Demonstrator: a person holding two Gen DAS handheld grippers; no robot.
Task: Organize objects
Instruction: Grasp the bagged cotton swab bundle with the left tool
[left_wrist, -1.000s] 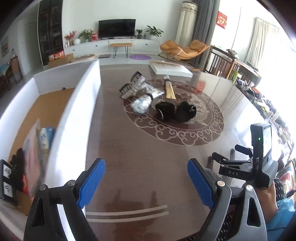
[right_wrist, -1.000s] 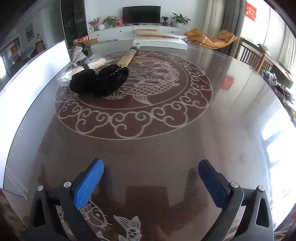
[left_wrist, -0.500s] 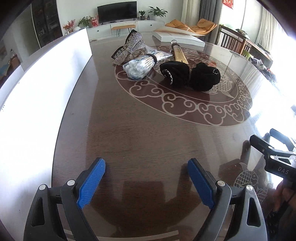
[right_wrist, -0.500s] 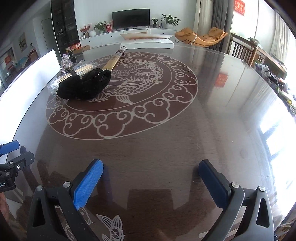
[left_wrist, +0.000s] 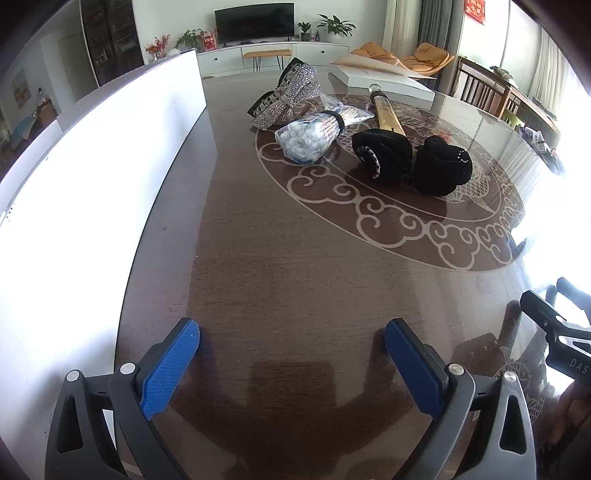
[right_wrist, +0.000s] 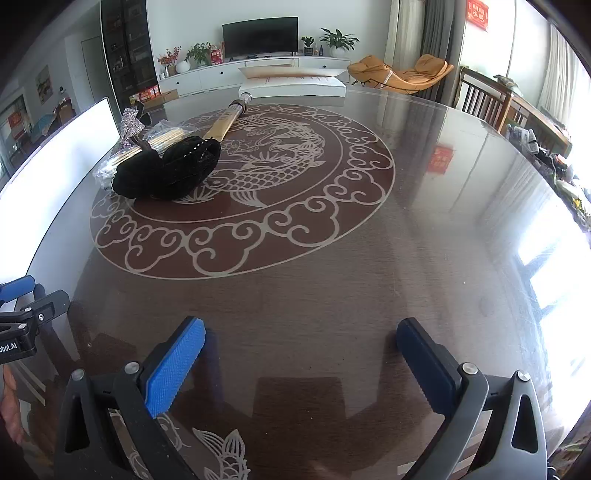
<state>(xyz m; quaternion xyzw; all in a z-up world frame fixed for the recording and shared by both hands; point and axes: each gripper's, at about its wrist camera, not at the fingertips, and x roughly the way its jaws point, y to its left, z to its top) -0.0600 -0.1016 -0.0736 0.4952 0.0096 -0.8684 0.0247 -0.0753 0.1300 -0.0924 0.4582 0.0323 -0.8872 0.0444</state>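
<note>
On the round dark table lie a black velvet hair bow, a plastic bag of cotton swabs, a glittery silver bow clip and a gold tube. My left gripper is open and empty, low over the near table, well short of these. My right gripper is open and empty, also over the near table. A white box wall stands to the left.
A flat white carton lies at the table's far edge. Wooden chairs stand at the right. The right gripper's body shows at the left wrist view's right edge.
My left gripper has dropped from above the box to low over the table and moved toward the objects. The right gripper has shifted slightly back and right.
</note>
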